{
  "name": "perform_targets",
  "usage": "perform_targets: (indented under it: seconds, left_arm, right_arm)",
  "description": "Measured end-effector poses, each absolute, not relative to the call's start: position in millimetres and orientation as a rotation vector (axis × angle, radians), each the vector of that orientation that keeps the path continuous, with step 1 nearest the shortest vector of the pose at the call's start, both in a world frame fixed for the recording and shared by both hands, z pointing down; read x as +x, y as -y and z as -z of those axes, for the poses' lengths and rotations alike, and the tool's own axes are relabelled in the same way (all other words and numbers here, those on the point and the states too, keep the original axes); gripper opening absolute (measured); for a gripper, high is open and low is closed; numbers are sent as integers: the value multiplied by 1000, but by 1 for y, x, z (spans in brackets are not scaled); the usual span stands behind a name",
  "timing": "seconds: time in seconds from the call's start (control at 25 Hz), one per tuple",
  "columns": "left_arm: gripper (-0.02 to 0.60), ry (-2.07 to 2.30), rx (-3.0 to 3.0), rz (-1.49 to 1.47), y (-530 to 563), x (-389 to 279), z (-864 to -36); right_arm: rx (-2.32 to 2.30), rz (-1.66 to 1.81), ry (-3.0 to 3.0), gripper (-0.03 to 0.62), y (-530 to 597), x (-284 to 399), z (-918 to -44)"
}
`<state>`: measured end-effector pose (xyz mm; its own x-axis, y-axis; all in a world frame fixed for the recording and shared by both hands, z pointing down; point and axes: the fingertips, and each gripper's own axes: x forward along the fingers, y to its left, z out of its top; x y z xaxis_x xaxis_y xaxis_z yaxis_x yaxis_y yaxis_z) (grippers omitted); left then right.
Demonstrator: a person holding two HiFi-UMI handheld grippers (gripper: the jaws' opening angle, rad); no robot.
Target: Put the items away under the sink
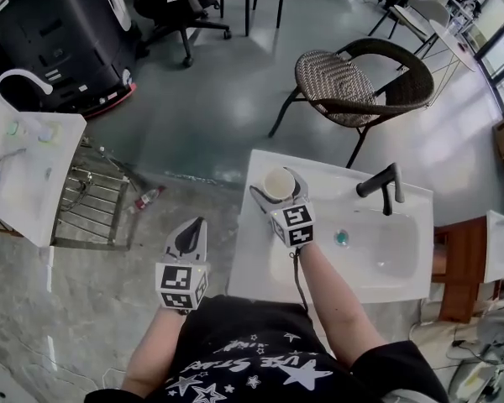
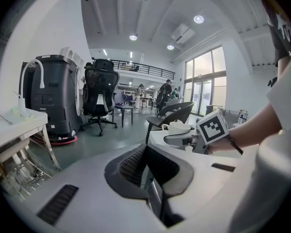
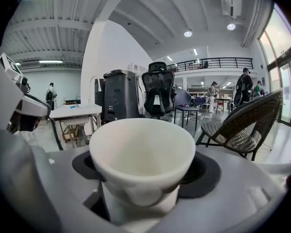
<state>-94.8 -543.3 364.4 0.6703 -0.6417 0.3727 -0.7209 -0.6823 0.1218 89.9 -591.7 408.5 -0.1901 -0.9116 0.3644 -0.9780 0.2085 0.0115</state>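
A white cup [image 1: 279,183] stands at the far left corner of the white sink counter [image 1: 407,204]. My right gripper [image 1: 279,188] is shut on it, one jaw on each side. The right gripper view has the cup [image 3: 143,159] filling the middle, empty inside, with the dark pads [image 3: 206,174] against its sides. My left gripper [image 1: 191,237] hangs left of the sink over the floor, shut and holding nothing. The left gripper view looks over its closed jaws at the right gripper [image 2: 184,139] and the cup [image 2: 177,126]. The space under the sink is hidden.
The sink has a black faucet [image 1: 383,183] and a green drain plug [image 1: 342,238]. A wicker chair [image 1: 361,78] stands beyond it. To the left are a metal rack [image 1: 88,204], a second white sink [image 1: 25,175], a black machine [image 1: 59,32] and an office chair [image 1: 181,7].
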Motion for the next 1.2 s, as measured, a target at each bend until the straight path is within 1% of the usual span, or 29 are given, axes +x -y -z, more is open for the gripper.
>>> perform_targets:
  seconds: [0.28, 0.64, 0.96, 1.2]
  left_arm:
    - [9, 1110, 2636, -468, 527, -90, -362]
    - [9, 1133, 2656, -469, 479, -45, -346]
    - [9, 1190, 2657, -428, 404, 5, -326]
    - [9, 1294, 2607, -399, 331, 17, -328]
  right_arm:
    - [1864, -376, 2290, 407, 560, 94, -385]
    - [1859, -385, 2489, 407, 483, 116, -337]
    - [1789, -395, 2597, 406, 401, 149, -308]
    - [1644, -418, 2731, 405, 338, 153, -302]
